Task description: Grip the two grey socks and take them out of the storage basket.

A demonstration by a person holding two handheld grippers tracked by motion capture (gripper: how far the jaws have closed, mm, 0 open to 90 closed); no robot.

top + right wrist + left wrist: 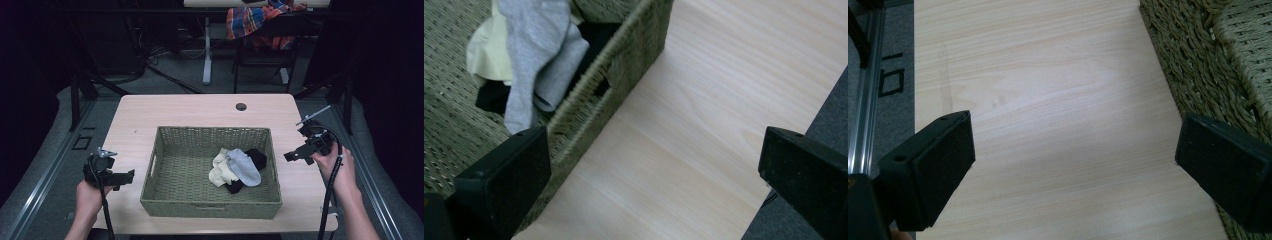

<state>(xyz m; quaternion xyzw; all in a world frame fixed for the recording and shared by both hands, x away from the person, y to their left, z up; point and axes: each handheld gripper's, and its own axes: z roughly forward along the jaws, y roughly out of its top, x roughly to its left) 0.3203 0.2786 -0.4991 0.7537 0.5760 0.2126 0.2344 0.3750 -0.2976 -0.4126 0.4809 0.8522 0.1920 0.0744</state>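
A green woven basket (165, 200) stands in the middle of the light wood table (190, 112). Inside it, toward the right, lies a small heap of socks: a grey sock (245, 167) on top, a cream one (220, 170) and a black one (257, 156) beneath. The grey sock (531, 55) also lies close in the right gripper view, behind the basket wall (624, 60). My left gripper (131, 176) is held open left of the basket, its jaws wide over bare wood (1063, 130). My right gripper (289, 156) is open to the right of the basket, empty.
A round cable hole (241, 106) sits near the table's far edge. Behind the table stands a chair with a plaid cloth (260, 22) draped on it, and table legs (206, 50). Grey floor and metal rails (30, 200) run along both sides.
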